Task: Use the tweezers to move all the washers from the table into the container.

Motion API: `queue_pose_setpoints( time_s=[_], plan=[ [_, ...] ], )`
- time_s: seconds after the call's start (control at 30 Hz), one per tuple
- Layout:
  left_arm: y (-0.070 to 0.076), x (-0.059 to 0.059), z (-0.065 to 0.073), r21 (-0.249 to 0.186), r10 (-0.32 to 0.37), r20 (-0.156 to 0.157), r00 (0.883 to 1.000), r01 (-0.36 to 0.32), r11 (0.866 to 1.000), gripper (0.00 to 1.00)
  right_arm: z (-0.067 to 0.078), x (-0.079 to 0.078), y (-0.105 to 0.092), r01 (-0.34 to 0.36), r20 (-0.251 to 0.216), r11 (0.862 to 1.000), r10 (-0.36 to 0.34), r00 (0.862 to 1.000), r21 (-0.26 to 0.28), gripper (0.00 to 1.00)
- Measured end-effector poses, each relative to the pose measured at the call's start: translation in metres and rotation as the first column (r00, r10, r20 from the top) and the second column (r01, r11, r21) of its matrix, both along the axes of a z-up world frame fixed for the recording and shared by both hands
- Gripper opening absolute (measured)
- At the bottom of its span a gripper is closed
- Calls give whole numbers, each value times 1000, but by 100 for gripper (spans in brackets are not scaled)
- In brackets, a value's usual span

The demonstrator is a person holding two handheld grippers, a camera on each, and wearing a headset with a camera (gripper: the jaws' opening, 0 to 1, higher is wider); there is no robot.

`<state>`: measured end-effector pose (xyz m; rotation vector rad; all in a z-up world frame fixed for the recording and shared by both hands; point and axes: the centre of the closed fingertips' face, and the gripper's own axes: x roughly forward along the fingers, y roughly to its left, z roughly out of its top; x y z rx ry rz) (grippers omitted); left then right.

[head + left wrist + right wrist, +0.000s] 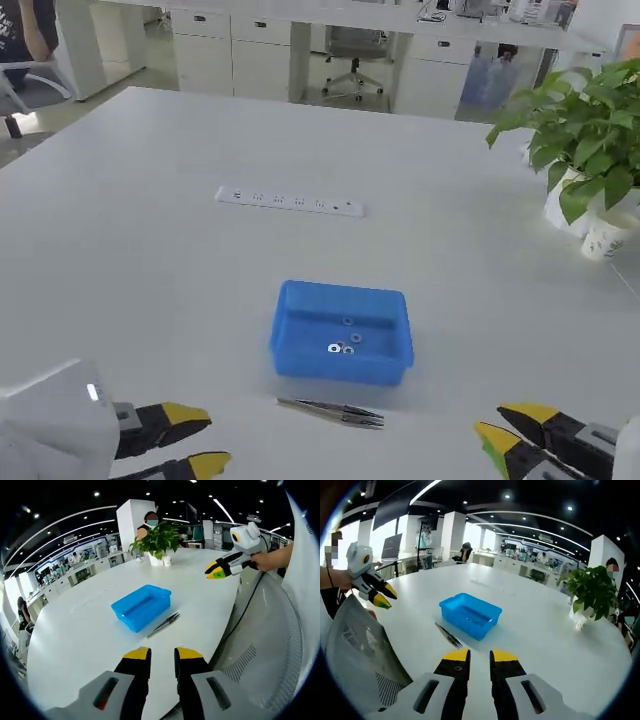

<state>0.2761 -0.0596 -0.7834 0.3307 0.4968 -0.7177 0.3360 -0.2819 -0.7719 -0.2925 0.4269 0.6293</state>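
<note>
I am holding my left tongs [197, 440] low at the near edge of the tabletop [150, 260], the jaws a little apart and gripping nothing. My right tongs [503, 424] are hovering at the same edge on the other side, also slightly parted and carrying nothing.

The tweezers [332, 411] are lying flat between the two, forward of both. Their long axis is running crosswise to me, roughly parallel to the near wall of the blue container [340, 368] and just in front of it. I am judging them a little nearer my left tongs, though either could reach. Since they are lying sideways, I am expecting to come in across them and close on the middle of their length. I cannot tell which end is the pointed one.

A few washers [345, 346] are sitting on the floor of the container. Whether any are lying loose on the tabletop is too small for me to tell.
</note>
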Motion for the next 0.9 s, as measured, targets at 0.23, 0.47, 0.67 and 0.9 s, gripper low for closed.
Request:
queue_pose_setpoints(
  time_s=[0.23,0.47,0.67,0.9],
  plan=[
    [3,-13,1,3,24,-11,1000,-24,1000,25,15,-7,-3,13,20,1000,-14,1000,21,18],
    [-7,-21,2,-24,43,-9,999,-43,999,26,17,-20,-3,24,22,999,-25,999,37,18],
    [-12,-19,7,-41,45,-2,999,-46,998,28,16,-24,-2,23,7,999,-23,1000,49,20],
    [-9,-13,18,-106,78,3,997,-77,991,37,13,-28,4,-4,-4,999,5,1000,44,23]
  ],
)
